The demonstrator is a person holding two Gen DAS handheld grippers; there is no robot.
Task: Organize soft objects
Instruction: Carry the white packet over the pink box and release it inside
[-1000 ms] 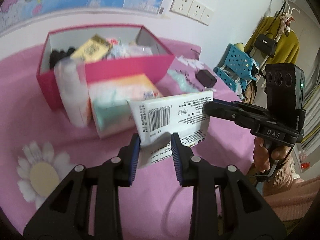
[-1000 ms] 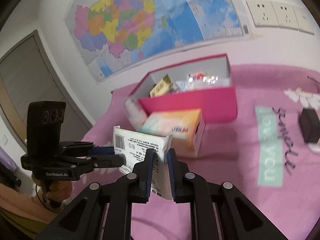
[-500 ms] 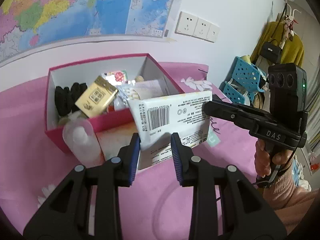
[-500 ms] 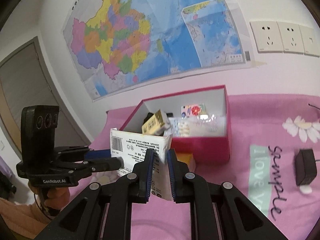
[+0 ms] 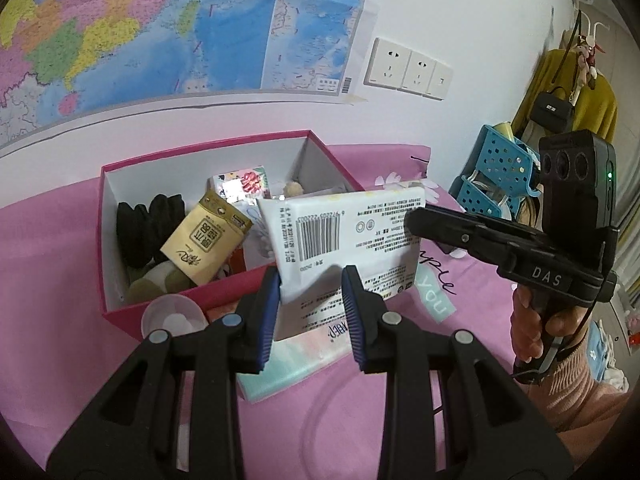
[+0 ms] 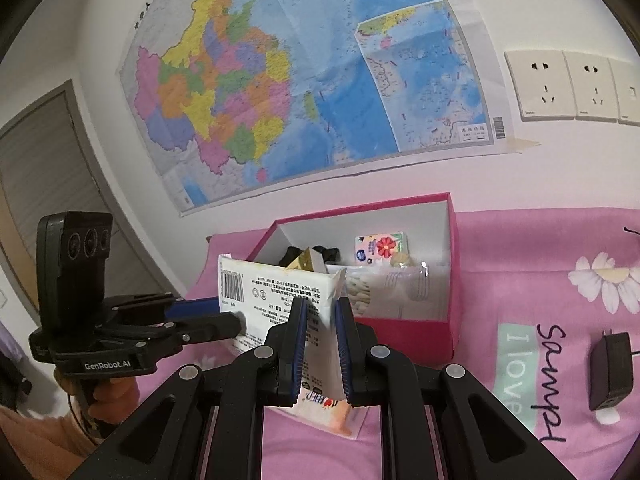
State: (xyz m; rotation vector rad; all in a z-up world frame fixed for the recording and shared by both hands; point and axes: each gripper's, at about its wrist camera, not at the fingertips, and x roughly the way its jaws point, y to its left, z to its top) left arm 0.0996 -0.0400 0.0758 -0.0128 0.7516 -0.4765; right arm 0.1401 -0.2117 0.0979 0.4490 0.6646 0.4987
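Both grippers hold one white soft tissue pack (image 5: 344, 236) with a barcode, lifted above the near rim of the pink open box (image 5: 120, 308). My left gripper (image 5: 312, 280) is shut on its left end. My right gripper (image 6: 320, 308) is shut on the pack's (image 6: 272, 292) other end. The box (image 6: 452, 280) holds black socks (image 5: 144, 220), a gold packet (image 5: 204, 242), a flowery tissue pack (image 5: 244, 184) and clear bags (image 6: 396, 288).
A second pastel tissue pack (image 5: 288, 360) and a clear round bottle (image 5: 172, 316) lie on the pink cloth (image 5: 48, 320) in front of the box. A black charger (image 6: 608, 364) lies at the right. A wall map hangs behind; a blue basket (image 5: 496, 168) stands far right.
Both grippers have lifted the white pack upward and toward the box; the box's inside now shows below the pack. The grip has not changed.
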